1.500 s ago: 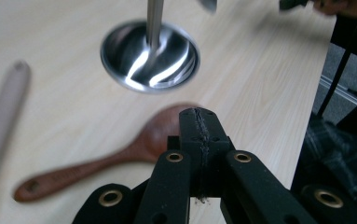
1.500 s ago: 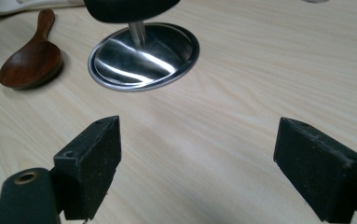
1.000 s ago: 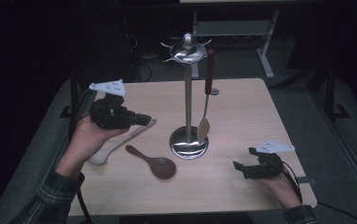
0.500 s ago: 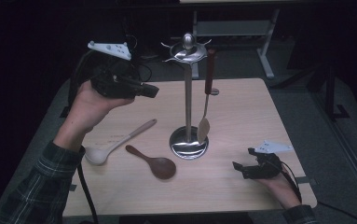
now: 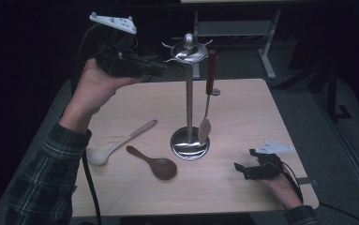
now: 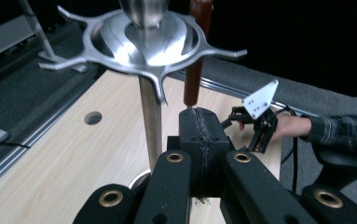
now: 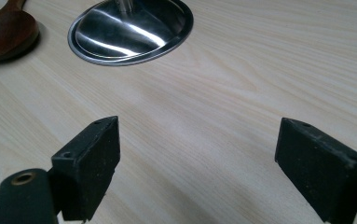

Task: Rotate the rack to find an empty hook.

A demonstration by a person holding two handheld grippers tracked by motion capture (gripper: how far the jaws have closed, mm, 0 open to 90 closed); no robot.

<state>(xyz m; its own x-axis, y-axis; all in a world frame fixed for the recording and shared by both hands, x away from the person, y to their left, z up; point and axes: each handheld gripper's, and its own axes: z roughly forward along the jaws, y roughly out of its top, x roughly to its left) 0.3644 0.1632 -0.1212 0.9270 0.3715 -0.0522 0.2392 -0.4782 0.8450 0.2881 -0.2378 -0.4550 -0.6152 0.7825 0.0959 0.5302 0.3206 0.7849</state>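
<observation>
Steel utensil stand [image 5: 189,93] with spoked top stands mid-table, red-handled spatula [image 5: 206,103] hanging at its 3 o'clock. Left gripper [image 5: 160,69], jaws pressed shut and empty, hovers at crown's 9 o'clock. Right gripper [image 5: 238,168], jaws wide apart, rests on pale wooden table [image 5: 243,117] at base's 4 o'clock.

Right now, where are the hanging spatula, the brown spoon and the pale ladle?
hanging spatula [image 5: 205,128]: high view, on its blade.
brown spoon [image 5: 163,168]: high view, on its bowl.
pale ladle [image 5: 96,155]: high view, on its bowl.

dim room, light wooden table [image 5: 243,108] on grey carpet floor [image 5: 322,126], metal frame legs [image 5: 266,56] behind
</observation>
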